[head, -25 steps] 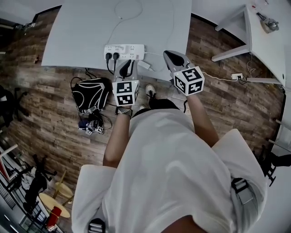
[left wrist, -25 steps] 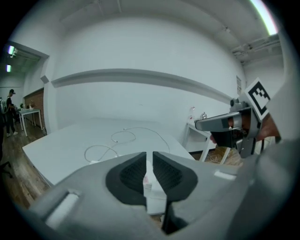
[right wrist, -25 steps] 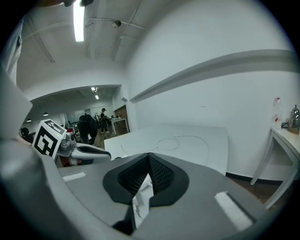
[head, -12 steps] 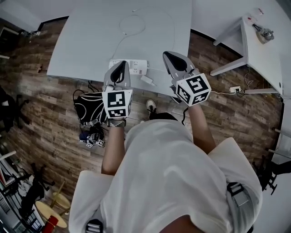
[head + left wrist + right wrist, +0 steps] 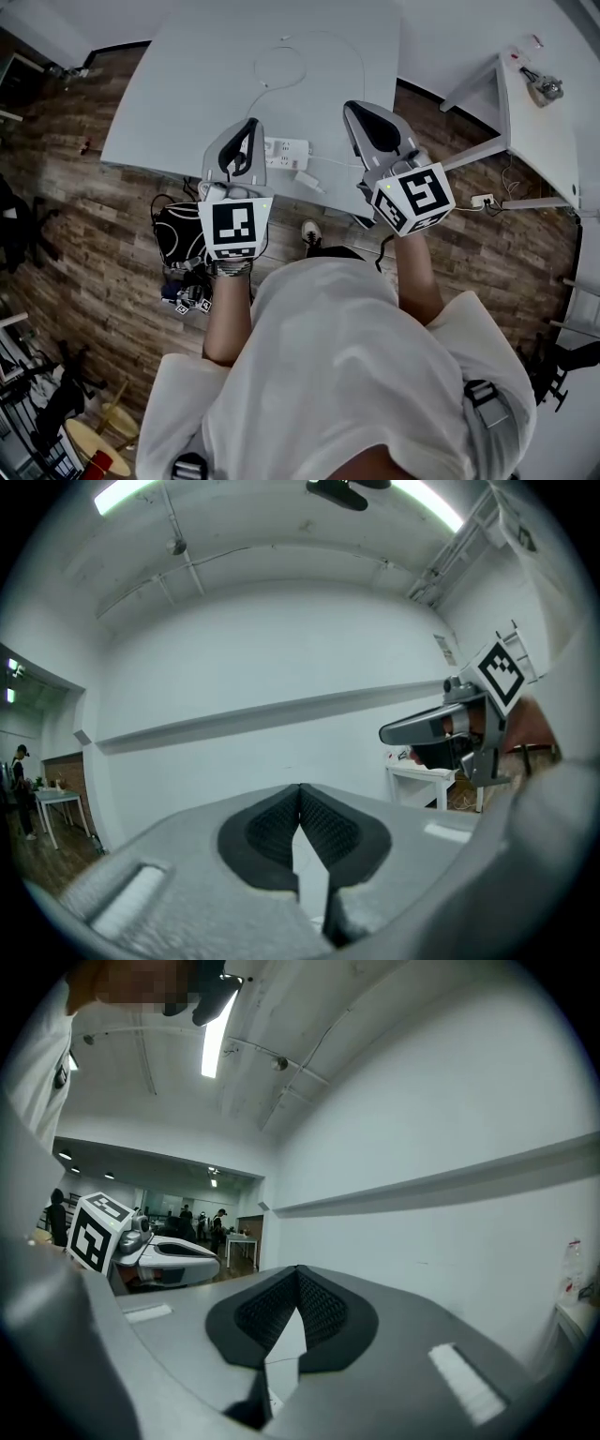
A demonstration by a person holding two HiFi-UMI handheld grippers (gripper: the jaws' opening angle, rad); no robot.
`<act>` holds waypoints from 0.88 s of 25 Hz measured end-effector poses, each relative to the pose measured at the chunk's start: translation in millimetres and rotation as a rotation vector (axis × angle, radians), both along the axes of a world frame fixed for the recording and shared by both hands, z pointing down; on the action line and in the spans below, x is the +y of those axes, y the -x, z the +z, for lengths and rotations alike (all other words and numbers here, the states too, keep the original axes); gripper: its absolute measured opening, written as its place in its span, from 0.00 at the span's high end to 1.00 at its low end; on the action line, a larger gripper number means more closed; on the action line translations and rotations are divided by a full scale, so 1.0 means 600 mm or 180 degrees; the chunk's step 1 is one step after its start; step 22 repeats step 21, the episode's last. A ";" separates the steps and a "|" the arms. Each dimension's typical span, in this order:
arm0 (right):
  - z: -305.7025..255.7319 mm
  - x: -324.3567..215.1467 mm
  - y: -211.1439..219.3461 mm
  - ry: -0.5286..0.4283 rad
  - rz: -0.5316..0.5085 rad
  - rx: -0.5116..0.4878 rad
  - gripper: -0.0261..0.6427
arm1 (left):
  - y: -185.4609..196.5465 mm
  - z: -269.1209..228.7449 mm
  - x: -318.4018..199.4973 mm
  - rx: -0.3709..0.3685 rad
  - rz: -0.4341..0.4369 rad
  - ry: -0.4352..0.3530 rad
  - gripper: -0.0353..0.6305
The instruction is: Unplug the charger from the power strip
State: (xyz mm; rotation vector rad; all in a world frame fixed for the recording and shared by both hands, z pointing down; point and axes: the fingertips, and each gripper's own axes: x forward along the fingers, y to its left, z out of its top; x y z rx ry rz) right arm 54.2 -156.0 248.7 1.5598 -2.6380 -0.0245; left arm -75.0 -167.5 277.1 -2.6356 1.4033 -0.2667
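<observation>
A black bag [image 5: 178, 230] sits on the floor, its contents unseen. Above the table [image 5: 159, 84], the left gripper [image 5: 250, 123] has its jaws together and empty. The white charger [image 5: 307, 180] lies just beside the power strip [image 5: 286, 148], and the right gripper [image 5: 351, 106] is likewise closed and empty.

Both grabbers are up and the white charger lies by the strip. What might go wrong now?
The charger lies close to the table edge, so a nudge might tip it off. The power strip sits near that edge too. The left gripper and right gripper, both shut and empty, hang above them. Lowering carelessly might knock either off.
</observation>
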 end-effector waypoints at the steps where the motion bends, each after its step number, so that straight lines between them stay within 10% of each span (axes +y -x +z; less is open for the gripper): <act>1: -0.009 0.000 0.001 -0.0037 -0.0001 -0.0002 0.96 | 0.002 -0.007 -0.001 0.0005 -0.0003 -0.0026 0.94; 22: -0.029 0.007 0.012 -0.0058 -0.0012 -0.0176 0.96 | 0.014 -0.012 0.004 0.0042 -0.0013 -0.0034 0.94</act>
